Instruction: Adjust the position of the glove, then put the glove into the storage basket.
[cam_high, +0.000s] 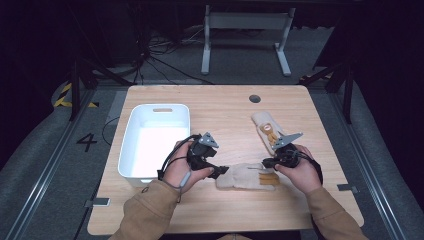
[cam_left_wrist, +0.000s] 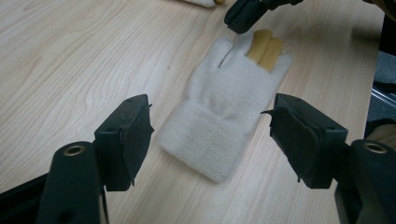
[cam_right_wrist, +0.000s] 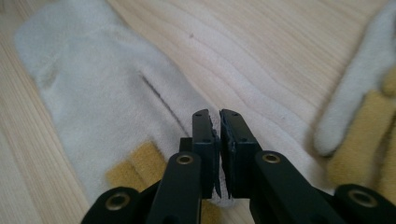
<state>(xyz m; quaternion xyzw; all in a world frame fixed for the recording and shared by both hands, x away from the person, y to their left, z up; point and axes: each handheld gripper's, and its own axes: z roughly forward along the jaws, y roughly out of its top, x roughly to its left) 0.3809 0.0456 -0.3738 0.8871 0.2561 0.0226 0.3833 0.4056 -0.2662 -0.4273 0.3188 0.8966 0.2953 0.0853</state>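
Presently the near glove (cam_high: 247, 177) lies flat on the tabletop (cam_high: 225, 112), right of the white bin (cam_high: 131, 131). Left gripper (cam_high: 223, 171) stands apart at its cuff; right gripper (cam_right_wrist: 219, 122) pinches its fingertip edge, jaws nearly together. Judgement: lifting comes next, needing firm holds.
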